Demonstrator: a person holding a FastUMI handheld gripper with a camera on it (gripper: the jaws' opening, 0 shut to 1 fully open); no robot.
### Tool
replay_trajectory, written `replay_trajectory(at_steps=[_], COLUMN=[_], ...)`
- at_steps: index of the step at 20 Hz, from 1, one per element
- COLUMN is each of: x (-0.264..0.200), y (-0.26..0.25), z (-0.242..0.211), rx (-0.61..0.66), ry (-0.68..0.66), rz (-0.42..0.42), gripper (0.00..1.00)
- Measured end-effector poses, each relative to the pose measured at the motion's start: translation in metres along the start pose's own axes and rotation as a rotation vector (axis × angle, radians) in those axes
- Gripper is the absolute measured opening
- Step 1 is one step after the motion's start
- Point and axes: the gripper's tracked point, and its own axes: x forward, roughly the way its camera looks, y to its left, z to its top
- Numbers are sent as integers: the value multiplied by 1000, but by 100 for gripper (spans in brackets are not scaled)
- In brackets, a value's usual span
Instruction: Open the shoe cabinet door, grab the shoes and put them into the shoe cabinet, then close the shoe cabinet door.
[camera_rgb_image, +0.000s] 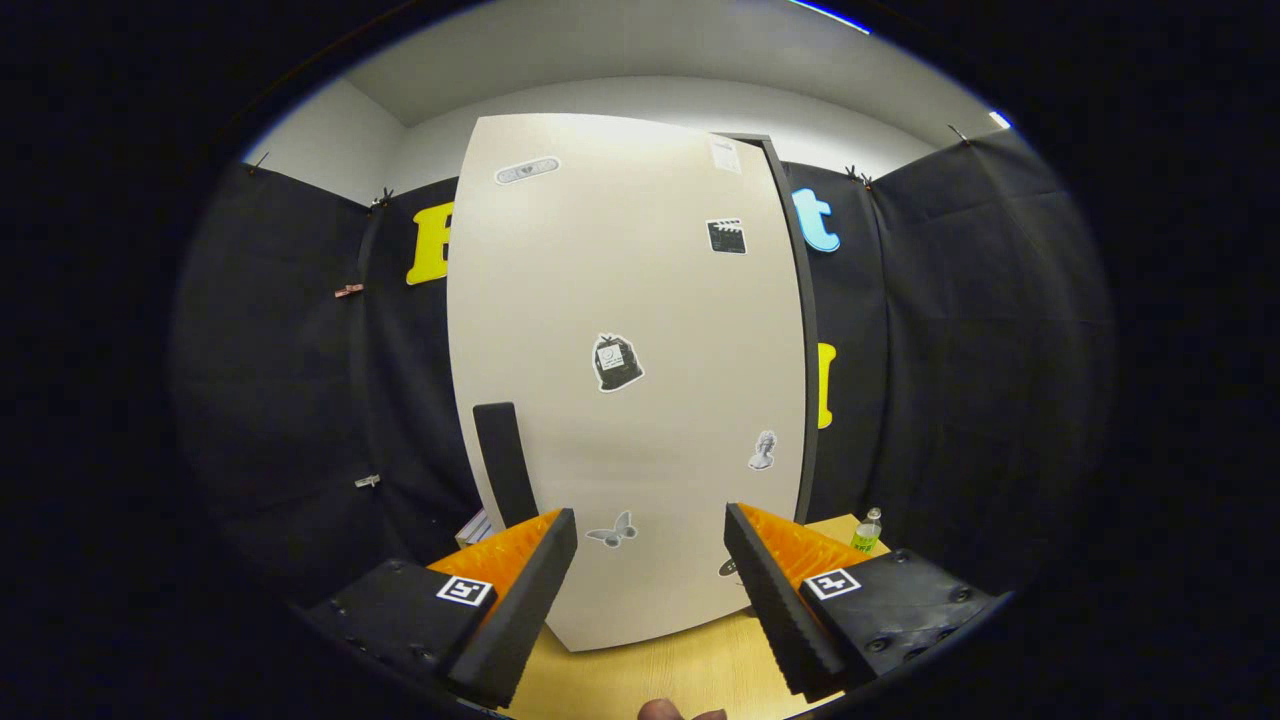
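Pale cream and smooth, the tall flat shoe cabinet door is standing upright across the centre of the frame, its face dotted with small stickers. A dark vertical bar handle is sitting on the door's lower left part, just above the left finger's tip. Along the door's right edge a thin dark strip of the cabinet frame is showing, so the door appears shut or very nearly so; which of the two cannot be told.

The gripper is pointing straight at the door from the lower middle of the frame, its two fingers spread wide apart and holding nothing. A grey butterfly sticker is lying in the gap between them on the door's lower face.

A light wooden tabletop is running under the fingers at the bottom of the frame. A small clear bottle with a green label is standing at lower right, beside the cabinet and beyond the right finger.
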Motion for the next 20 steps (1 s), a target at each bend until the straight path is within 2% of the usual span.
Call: replay_trajectory(at_steps=[7, 20], x=[-13, -19], y=[-20, -31], z=[4, 5], rx=[-62, -41], ry=[-27, -31], rz=[-40, -67], gripper=[97, 97])
